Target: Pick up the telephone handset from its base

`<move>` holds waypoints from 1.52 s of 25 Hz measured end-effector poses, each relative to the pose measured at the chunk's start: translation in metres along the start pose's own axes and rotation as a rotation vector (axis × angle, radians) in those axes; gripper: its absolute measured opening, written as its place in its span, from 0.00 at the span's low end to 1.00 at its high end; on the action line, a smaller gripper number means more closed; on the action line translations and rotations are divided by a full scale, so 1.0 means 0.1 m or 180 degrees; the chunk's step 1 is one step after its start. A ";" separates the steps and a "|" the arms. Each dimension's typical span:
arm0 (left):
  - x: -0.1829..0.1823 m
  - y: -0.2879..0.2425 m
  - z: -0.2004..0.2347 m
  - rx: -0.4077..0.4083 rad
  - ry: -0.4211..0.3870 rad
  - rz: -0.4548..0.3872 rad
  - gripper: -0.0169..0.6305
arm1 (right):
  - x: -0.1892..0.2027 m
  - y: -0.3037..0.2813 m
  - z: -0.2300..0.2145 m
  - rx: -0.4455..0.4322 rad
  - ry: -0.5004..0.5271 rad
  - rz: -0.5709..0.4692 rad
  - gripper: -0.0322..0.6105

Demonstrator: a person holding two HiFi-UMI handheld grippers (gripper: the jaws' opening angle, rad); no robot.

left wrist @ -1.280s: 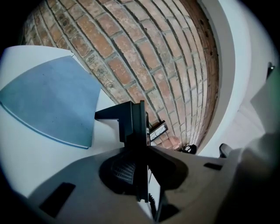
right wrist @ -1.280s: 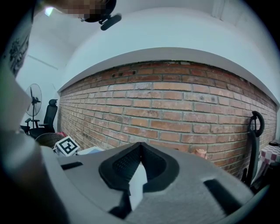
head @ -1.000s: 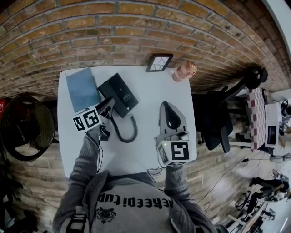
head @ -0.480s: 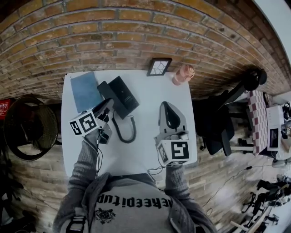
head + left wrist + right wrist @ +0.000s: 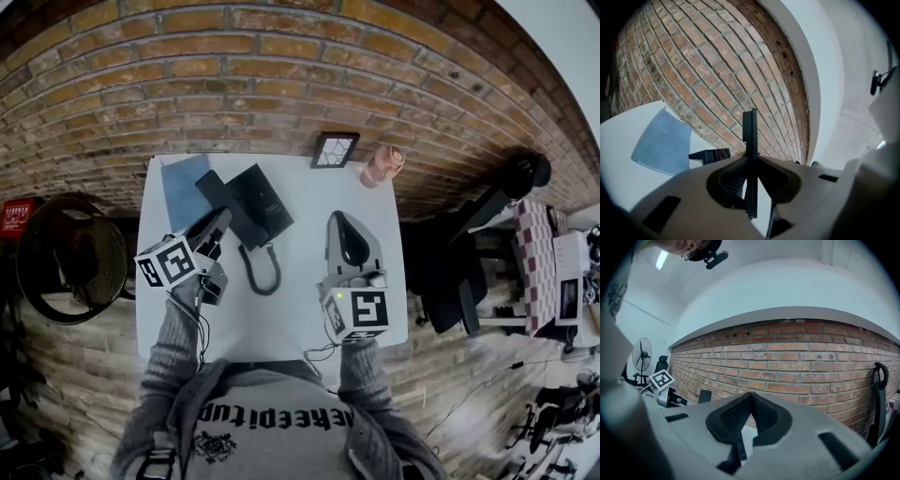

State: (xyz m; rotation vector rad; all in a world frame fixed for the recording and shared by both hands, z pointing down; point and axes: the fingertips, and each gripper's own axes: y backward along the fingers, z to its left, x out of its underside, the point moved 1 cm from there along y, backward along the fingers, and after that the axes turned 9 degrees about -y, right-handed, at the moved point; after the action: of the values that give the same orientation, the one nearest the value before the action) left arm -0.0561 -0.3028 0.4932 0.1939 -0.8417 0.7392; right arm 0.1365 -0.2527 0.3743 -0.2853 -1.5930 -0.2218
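The black telephone base [image 5: 261, 199] lies at the back left of the white table [image 5: 291, 309]. Its handset [image 5: 217, 195] rests along the base's left side, and a coiled cord [image 5: 262, 272] loops toward me. My left gripper [image 5: 217, 225] is shut and empty, its tip just short of the handset's near end. The left gripper view shows only a black corner of the phone [image 5: 710, 155] past the shut jaws [image 5: 750, 140]. My right gripper [image 5: 341, 219] hovers over the table's right half, shut and empty, with its jaws [image 5: 750, 397] pointing at the brick wall.
A blue notebook [image 5: 184, 186] lies left of the phone and shows again in the left gripper view [image 5: 663, 145]. A small picture frame [image 5: 334, 150] and a pink cup [image 5: 382, 165] stand at the back edge. An office chair [image 5: 450, 253] is right of the table, a fan [image 5: 66, 258] left.
My left gripper has drawn back a little toward me and to the left, away from the phone. The head view has shifted. The right gripper and the handset have stayed put.
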 end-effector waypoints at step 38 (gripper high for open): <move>-0.44 0.94 -0.97 -0.0354 -0.1187 -0.0515 0.13 | -0.40 0.57 0.35 -0.0275 0.0079 -0.0314 0.06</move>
State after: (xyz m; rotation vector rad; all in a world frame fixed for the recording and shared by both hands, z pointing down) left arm -0.0792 -0.2139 0.3843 0.3022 -1.2035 0.5085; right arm 0.1223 -0.1894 0.3306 -0.2700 -1.5769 -0.3694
